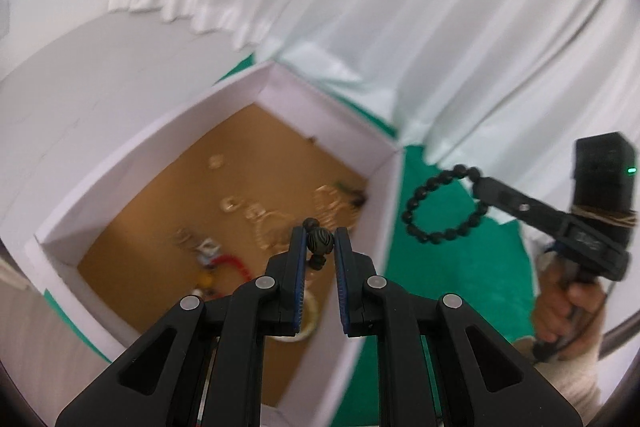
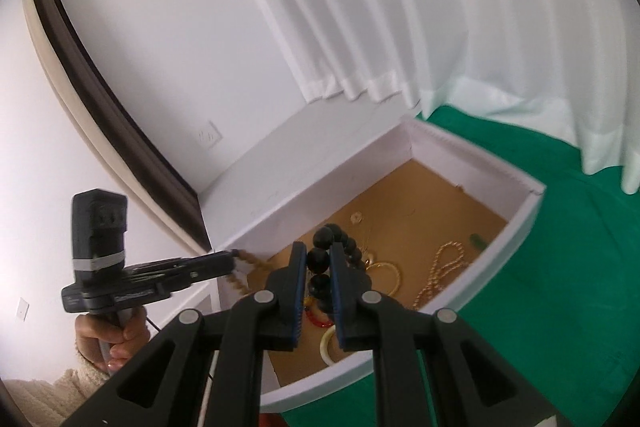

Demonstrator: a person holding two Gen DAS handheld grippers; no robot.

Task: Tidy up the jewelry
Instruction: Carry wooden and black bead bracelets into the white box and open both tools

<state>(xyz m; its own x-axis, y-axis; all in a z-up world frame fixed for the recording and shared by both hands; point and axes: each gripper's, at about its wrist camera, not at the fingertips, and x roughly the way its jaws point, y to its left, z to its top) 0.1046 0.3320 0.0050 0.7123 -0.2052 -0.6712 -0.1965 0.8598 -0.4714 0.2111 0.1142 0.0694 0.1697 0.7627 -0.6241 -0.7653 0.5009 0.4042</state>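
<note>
A white box (image 1: 120, 163) with a brown floor stands on the green cloth; it also shows in the right wrist view (image 2: 516, 223). My left gripper (image 1: 319, 241) is shut on a brown bead bracelet (image 1: 320, 242) above the box; in the right wrist view its beads (image 2: 240, 269) hang over the near wall. My right gripper (image 2: 319, 259) is shut on a black bead bracelet (image 2: 318, 259), held above the box's rim. In the left wrist view this bracelet (image 1: 440, 205) hangs as a ring just right of the box.
Several pieces lie on the box floor: gold bead strands (image 2: 440, 271), a red piece (image 1: 236, 263), a cream bangle (image 2: 326, 345), small rings. Green cloth (image 2: 540, 307) covers the table. White curtains (image 2: 440, 7) hang behind. A white wall is at the left.
</note>
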